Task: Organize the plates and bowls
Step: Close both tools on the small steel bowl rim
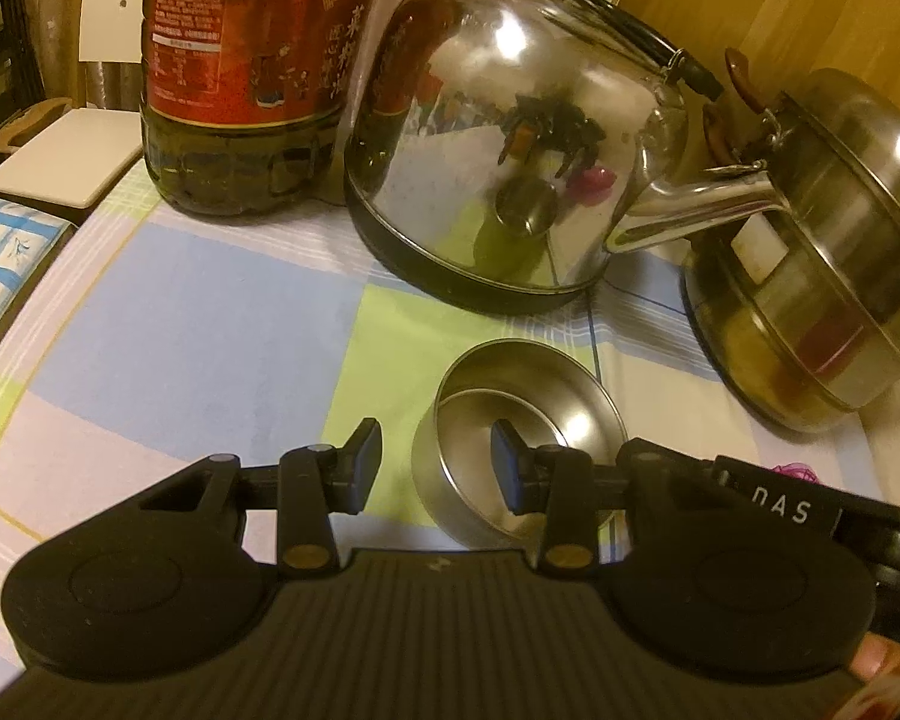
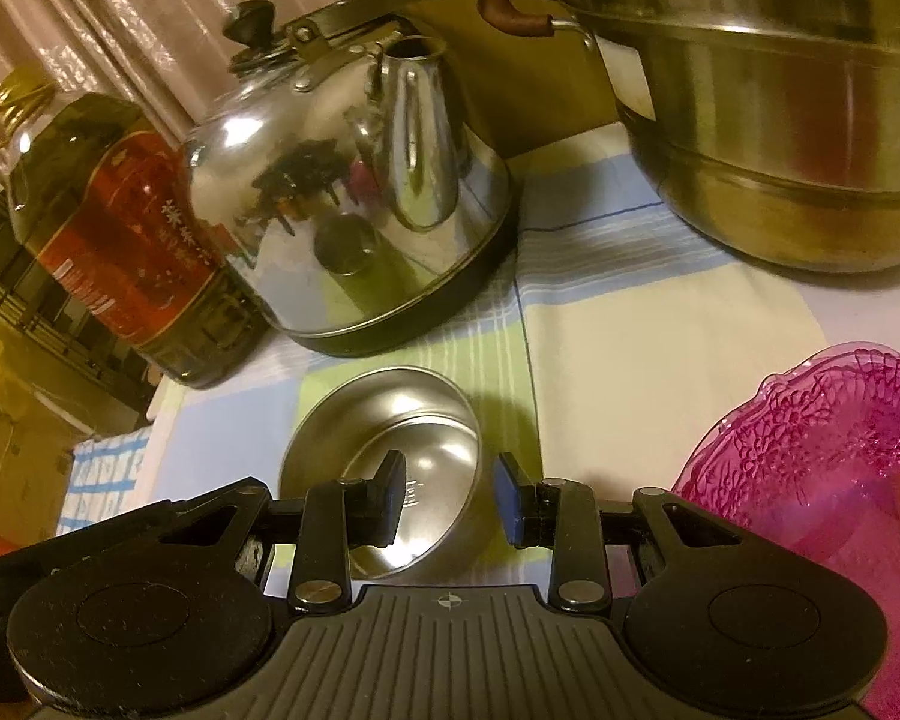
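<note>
Item: steel bowl, small, round, brushed metal with a bright glint inside. It stands upright on the checked tablecloth, mouth pointing up; being round, it shows no long axis. The inner wall carries a step or ring partway down, though it may be a second bowl nested inside; the view does not settle this. Location: green square of the cloth, just in front of the kettle.

Your left gripper: fingers spread, straddling the bowl's near-left rim, the right finger over the bowl's mouth and the left one outside the wall. Contact cannot be told.

Your right gripper: fingers spread likewise, over the steel bowl at its right rim, left finger over the mouth, right finger outside. Nothing pinched.

Item: pink bowl, translucent, moulded floral pattern, scalloped rim, upright, to the right of the steel bowl and apart from it.

Surroundings: red-labelled oil bottle left of the kettle; large steel pot at right rear.
</note>
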Demonstrator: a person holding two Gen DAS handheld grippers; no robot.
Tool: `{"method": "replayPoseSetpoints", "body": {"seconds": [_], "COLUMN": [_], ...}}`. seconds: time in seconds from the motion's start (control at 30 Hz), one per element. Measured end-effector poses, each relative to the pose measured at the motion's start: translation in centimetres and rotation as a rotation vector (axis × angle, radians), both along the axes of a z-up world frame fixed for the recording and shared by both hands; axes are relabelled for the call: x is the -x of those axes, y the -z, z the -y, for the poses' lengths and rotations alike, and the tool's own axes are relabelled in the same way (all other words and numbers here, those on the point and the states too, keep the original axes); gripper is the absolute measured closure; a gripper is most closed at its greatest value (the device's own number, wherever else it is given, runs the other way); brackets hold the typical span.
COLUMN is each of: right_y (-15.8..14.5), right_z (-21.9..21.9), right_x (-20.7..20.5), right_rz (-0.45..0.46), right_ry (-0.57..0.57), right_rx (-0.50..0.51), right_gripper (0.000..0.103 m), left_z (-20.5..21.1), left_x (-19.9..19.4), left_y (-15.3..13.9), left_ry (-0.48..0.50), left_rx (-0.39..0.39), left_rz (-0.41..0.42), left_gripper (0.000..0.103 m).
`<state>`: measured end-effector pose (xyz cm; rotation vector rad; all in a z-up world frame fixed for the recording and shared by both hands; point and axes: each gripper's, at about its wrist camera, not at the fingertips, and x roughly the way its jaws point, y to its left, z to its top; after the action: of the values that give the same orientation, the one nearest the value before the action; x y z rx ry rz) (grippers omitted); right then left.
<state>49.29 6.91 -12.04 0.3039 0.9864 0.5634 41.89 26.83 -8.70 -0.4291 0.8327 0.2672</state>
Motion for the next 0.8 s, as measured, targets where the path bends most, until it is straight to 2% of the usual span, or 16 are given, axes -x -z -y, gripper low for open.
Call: {"method": "replayPoseSetpoints", "body": {"seconds": [0.5,0.8], "right_y": [2.4,2.8], "right_z": [-1.2,-1.6], "right_x": [-1.2,-1.1], "right_rz": [-0.057,-0.057], "right_ry": [-0.014,-0.02], "right_rx": [0.005,0.016], "right_gripper": [0.07,0.07], "left_z": [-0.5,-0.2], "left_x": [-0.8,-1.3], "left_y": [2.8,3.0], "left_ry": [-0.034,-0.021], "left_rx": [0.072,0.054], "left_rz": [-0.019,-0.013], "left_gripper": [0.069,0.08]}}
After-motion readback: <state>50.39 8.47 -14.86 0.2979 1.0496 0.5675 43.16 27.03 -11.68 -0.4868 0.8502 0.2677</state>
